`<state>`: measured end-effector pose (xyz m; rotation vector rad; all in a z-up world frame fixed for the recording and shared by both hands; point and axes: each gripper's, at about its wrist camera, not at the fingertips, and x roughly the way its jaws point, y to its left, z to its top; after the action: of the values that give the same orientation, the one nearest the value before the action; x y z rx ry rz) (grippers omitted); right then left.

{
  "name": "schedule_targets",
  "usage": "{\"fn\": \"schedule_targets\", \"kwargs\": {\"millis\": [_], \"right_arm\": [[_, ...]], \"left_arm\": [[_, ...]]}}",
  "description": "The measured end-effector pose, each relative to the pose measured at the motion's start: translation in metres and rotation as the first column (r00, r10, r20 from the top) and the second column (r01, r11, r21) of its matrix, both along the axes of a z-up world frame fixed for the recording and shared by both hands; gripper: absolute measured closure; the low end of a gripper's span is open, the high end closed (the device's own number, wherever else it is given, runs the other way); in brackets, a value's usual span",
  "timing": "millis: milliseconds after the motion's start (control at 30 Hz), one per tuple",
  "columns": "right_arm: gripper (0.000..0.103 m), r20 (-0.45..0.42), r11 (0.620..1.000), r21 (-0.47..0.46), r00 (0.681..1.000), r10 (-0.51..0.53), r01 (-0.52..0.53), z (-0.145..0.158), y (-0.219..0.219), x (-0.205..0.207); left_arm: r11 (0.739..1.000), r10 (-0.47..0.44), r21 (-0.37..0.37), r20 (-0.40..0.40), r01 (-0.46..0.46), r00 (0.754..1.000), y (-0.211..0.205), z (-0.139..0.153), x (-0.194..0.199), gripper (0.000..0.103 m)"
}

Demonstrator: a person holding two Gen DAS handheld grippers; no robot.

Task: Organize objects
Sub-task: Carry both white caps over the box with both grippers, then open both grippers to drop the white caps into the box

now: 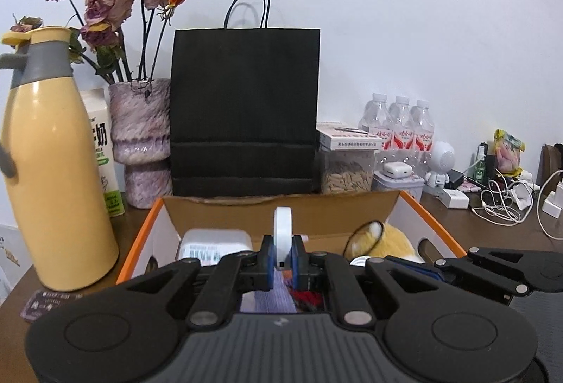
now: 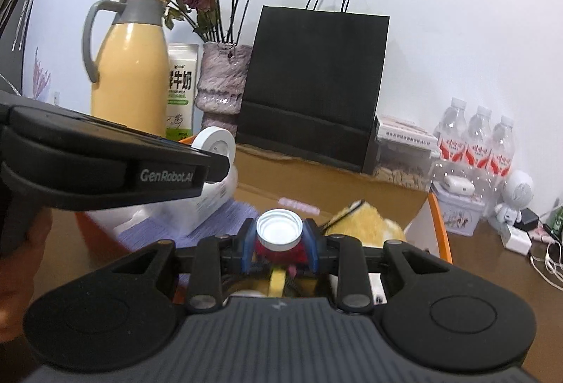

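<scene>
My left gripper [image 1: 282,265] is shut on a thin white round disc [image 1: 282,228], held on edge above an orange-rimmed cardboard box [image 1: 135,244]. My right gripper [image 2: 279,244] is shut on a small red jar with a white ribbed cap [image 2: 279,231], also over the box [image 2: 441,224]. In the right wrist view the left gripper reaches in from the left, the white disc [image 2: 216,145] sticking out at its tip. Inside the box lie a white labelled package [image 1: 214,244], a yellow plush toy [image 1: 390,238] and a purple sheet [image 2: 197,224].
Behind the box stands a black paper bag [image 1: 244,108]. To its left are a purple vase of dried roses [image 1: 139,144], a milk carton [image 1: 102,151] and a yellow thermos jug [image 1: 56,172]. Water bottles [image 1: 401,126], a white robot figure [image 1: 441,161] and cables [image 1: 503,203] fill the right.
</scene>
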<state>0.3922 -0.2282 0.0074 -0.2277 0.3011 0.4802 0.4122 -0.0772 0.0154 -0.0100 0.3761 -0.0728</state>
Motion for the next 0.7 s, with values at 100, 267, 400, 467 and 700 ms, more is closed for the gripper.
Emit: {"fn": "schedule_targets", "kwargs": {"millis": [100, 267, 400, 467, 700], "right_arm": [[0.074, 0.002, 1.000, 0.001, 1.000, 0.002, -0.002, 0.000, -0.001, 0.014], [0.074, -0.007, 1.000, 0.000, 1.000, 0.002, -0.002, -0.001, -0.002, 0.028], [0.073, -0.008, 1.000, -0.016, 1.000, -0.018, 0.018, -0.006, -0.003, 0.034], [0.067, -0.008, 1.000, -0.017, 1.000, -0.026, 0.025, -0.006, -0.003, 0.033], [0.003, 0.032, 0.999, -0.012, 0.999, -0.035, 0.035, -0.003, -0.003, 0.022]], "left_arm": [[1.000, 0.000, 0.006, 0.000, 0.000, 1.000, 0.003, -0.001, 0.014, 0.095], [1.000, 0.006, 0.018, -0.001, -0.006, 1.000, 0.006, -0.004, 0.031, 0.095], [0.999, 0.026, 0.039, 0.016, -0.026, 1.000, 0.005, -0.006, 0.035, 0.091], [0.998, 0.036, 0.052, 0.023, -0.037, 0.999, 0.004, -0.006, 0.035, 0.067], [0.997, 0.070, 0.036, 0.105, -0.074, 0.992, 0.007, -0.003, 0.026, 0.000]]}}
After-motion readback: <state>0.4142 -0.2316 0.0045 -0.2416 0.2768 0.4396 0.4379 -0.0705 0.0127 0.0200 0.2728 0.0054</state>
